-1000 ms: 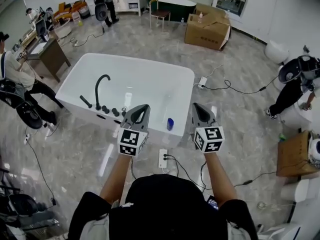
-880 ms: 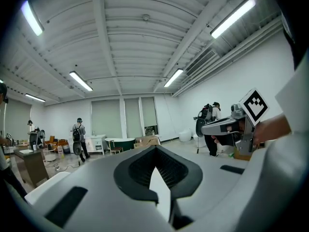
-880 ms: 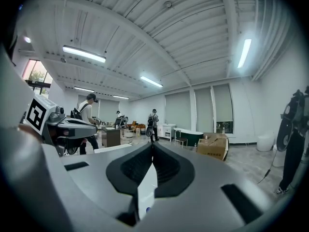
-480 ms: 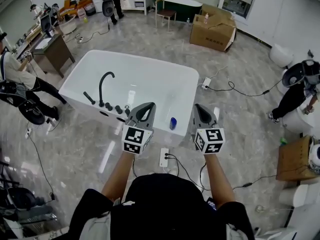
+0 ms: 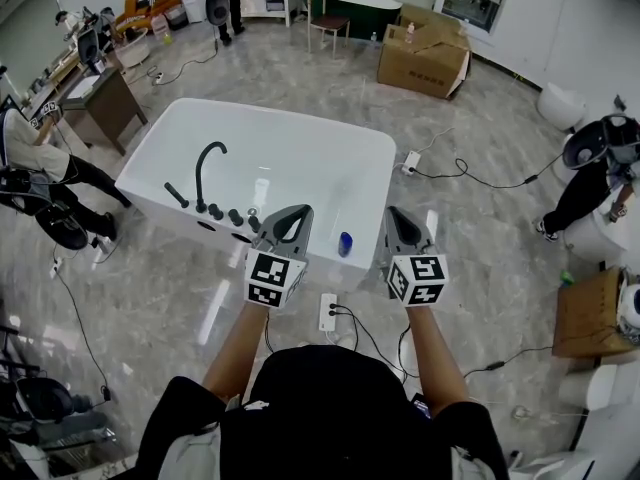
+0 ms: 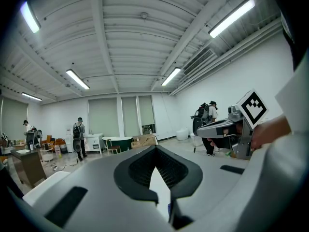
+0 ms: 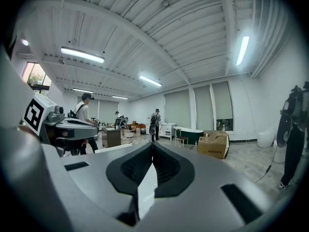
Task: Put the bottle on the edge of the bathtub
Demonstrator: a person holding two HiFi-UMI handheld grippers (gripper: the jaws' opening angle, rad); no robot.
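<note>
A small blue bottle (image 5: 344,245) stands upright on the near rim of the white bathtub (image 5: 330,138), between my two grippers and free of both. My left gripper (image 5: 291,214) hovers over the rim just left of the bottle, its jaws shut with nothing in them. My right gripper (image 5: 396,214) hangs beyond the tub's right corner, also shut and empty. In the left gripper view the left gripper (image 6: 154,150) has its jaws met at the tip. In the right gripper view the right gripper (image 7: 152,147) shows the same.
A black faucet (image 5: 205,173) and knobs sit on the tub's near-left rim. A power strip (image 5: 326,315) and cables lie on the floor by my feet. A cardboard box (image 5: 425,53), a desk (image 5: 100,93) and people at the left (image 5: 30,168) and right (image 5: 590,183) surround the tub.
The head view has shifted slightly, so the tub sits a little to the right. Both grippers stay shut and hold their places by the tub's near rim; the bottle has not moved.
</note>
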